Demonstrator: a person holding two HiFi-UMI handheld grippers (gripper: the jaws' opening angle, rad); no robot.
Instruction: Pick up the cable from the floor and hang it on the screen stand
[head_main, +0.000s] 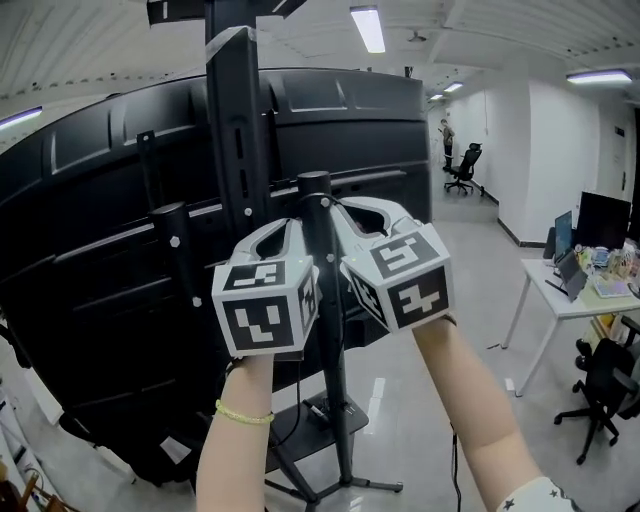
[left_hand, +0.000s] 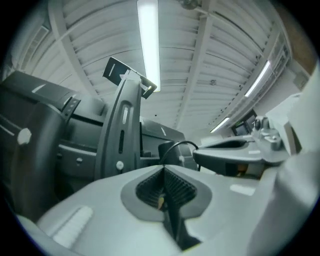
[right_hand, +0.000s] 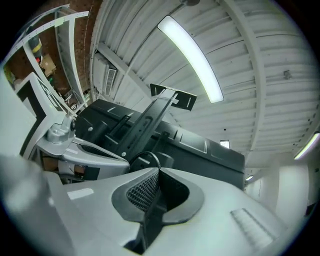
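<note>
A large black screen (head_main: 100, 250) shows its back, carried on a stand with a tall mount column (head_main: 235, 120) and a round black pole (head_main: 330, 330). Both grippers are raised to the pole's top, the left gripper (head_main: 290, 228) on its left side and the right gripper (head_main: 340, 208) on its right. A thin black cable (left_hand: 181, 144) arcs in a short loop between the two gripper tips, by the pole top (left_hand: 167, 152). The left gripper (left_hand: 163, 167) is shut, with the cable running from its tip. The right gripper (right_hand: 159, 170) is shut too, where the cable (right_hand: 145, 154) ends.
The stand's legs (head_main: 330, 485) spread over the glossy floor below my arms, with loose wires near them. A white desk (head_main: 560, 300) with a monitor (head_main: 600, 220) and a black office chair (head_main: 600, 390) stand at the right. Another chair (head_main: 462, 168) and a person (head_main: 447, 135) are far back.
</note>
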